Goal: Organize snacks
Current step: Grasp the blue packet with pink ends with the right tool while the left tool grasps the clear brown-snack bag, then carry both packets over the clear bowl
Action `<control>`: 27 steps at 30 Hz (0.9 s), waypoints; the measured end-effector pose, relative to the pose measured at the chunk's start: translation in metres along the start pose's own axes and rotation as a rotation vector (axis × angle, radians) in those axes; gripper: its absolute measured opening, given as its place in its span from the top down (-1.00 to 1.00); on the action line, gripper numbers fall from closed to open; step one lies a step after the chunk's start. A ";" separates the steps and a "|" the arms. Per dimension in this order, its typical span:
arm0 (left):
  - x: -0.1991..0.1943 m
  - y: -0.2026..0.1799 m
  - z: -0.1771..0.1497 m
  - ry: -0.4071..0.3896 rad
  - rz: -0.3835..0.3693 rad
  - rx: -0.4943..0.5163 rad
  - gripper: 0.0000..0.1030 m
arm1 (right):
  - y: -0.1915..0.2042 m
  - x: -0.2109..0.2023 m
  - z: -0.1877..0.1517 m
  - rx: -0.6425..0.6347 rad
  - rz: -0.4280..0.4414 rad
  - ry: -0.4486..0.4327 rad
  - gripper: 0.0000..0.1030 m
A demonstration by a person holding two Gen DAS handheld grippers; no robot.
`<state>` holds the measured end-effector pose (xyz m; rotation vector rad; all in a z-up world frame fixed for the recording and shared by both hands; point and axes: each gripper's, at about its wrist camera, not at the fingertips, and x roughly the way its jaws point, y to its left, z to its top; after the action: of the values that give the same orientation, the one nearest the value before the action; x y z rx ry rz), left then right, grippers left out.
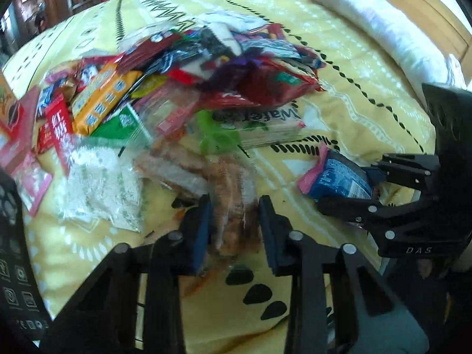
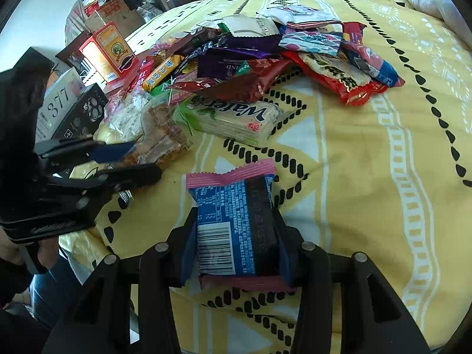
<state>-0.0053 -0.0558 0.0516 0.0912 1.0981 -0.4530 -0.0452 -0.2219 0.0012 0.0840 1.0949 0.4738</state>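
A loose pile of snack packets (image 1: 206, 67) (image 2: 250, 59) lies on a yellow patterned bedspread (image 1: 354, 103) (image 2: 368, 147). A pale "Wafer" pack (image 1: 265, 124) (image 2: 236, 118) lies at the pile's near edge. My left gripper (image 1: 236, 224) (image 2: 129, 162) is shut on a clear bag of brown snacks (image 1: 230, 194) (image 2: 162, 138), blurred in the left wrist view. To its right, my right gripper (image 2: 236, 221) (image 1: 354, 188) is shut on a blue packet with pink ends (image 2: 227, 200) (image 1: 333, 177), held just above the bedspread with its barcode side up.
An orange box (image 2: 109, 50), a white box marked 377 (image 2: 59, 100) and a black box (image 2: 82, 115) (image 1: 11, 236) stand left of the pile. A white duvet (image 1: 368, 23) lies along the bed's far side. A person's legs in jeans (image 2: 53, 289) show at the near bed edge.
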 end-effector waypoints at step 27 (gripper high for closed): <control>-0.251 0.111 -0.014 -0.513 0.150 -0.297 0.41 | 0.066 -0.116 0.085 -0.084 0.030 -0.294 0.07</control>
<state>-0.0666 0.1267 0.2485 -0.1952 0.6363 -0.1584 -0.0355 -0.1963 0.1574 0.0934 0.7854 0.5159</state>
